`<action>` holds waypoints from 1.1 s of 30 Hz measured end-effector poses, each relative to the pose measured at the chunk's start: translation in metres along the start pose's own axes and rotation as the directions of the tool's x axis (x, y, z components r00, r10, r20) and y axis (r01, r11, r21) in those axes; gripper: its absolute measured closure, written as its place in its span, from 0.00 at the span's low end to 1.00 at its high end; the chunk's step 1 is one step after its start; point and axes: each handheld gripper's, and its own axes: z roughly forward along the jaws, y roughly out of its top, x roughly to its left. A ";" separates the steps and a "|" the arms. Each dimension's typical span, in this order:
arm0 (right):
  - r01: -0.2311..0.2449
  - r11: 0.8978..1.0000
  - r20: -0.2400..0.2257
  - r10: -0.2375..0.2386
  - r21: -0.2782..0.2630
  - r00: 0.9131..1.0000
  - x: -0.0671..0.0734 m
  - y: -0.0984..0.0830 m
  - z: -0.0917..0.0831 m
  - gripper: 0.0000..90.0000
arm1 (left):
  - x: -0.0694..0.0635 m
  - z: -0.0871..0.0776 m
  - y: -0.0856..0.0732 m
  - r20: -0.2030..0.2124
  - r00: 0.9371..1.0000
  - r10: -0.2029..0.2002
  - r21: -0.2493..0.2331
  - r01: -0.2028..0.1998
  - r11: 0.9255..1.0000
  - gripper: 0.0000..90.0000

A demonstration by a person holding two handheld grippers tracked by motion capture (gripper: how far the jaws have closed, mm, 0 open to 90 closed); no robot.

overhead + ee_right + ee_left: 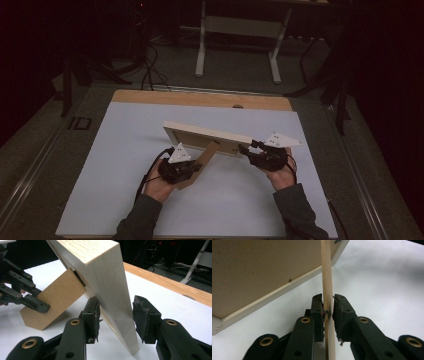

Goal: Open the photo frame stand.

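Picture frame (207, 136) tilted on white tabletop (115, 165), long axis nine to three; left claw (192, 169) clenching its stand (327, 277) at seven, right claw (247, 150) released astride three o'clock end.

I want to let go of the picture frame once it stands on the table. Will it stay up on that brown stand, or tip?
Probably tippy: the picture frame leans on one thin easel stand, a narrow footing. The stand looks like stiff fibreboard, unlikely to buckle. The pale wood looks light, and the table looks smooth, so a nudge may slide it.

The left gripper (327, 315) has its jaws pinched on the thin stand leg (326, 277), edge-on. The frame's back (257, 270) looms upper left over the white table (382, 285).
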 end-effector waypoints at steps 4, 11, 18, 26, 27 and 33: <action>0.007 1.000 -0.003 -0.008 -0.002 1.000 0.001 -0.001 0.000 0.63 | 0.005 -0.003 -0.003 0.013 0.999 -0.036 -0.016 0.036 0.999 0.81; -0.006 1.000 -0.016 0.006 0.006 1.000 -0.001 -0.002 -0.001 0.62 | 0.018 -0.014 -0.010 0.036 0.994 -0.102 -0.059 0.104 0.993 0.68; -0.006 1.000 -0.012 0.006 0.015 1.000 -0.001 -0.003 -0.003 0.61 | 0.022 -0.021 -0.013 0.056 0.992 -0.114 -0.081 0.118 0.990 0.66; -0.019 0.999 -0.025 0.020 0.038 1.000 -0.004 -0.013 -0.009 0.61 | 0.025 -0.028 -0.014 0.062 0.991 -0.121 -0.106 0.127 0.986 0.65; -0.020 0.999 -0.028 0.021 0.037 0.999 -0.004 -0.014 -0.010 0.61 | 0.025 -0.028 -0.014 0.061 0.991 -0.122 -0.109 0.128 0.986 0.65; -0.020 0.999 -0.031 0.022 0.039 0.999 -0.005 -0.014 -0.013 0.61 | 0.026 -0.034 -0.014 0.055 0.990 -0.132 -0.135 0.138 0.981 0.65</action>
